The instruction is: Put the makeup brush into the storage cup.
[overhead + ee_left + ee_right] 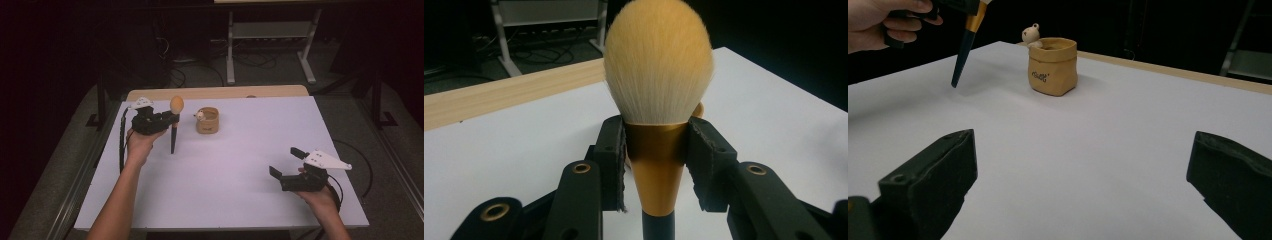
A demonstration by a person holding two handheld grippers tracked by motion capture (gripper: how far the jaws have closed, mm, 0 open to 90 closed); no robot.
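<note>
The right gripper (286, 165) is held spread and empty over the white table (225, 195). Farther off, the fluffy tan makeup brush with gold ferrule (658, 100) is clamped upright in the left gripper (173, 119), just beside the small tan sack-shaped pot (207, 120).

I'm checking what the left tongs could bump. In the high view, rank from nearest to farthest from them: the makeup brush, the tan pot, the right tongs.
1. Makeup brush: clamped in the left tongs, bristles up.
2. Tan pot: just right of them.
3. Right tongs: far across, near the table's right front.
</note>
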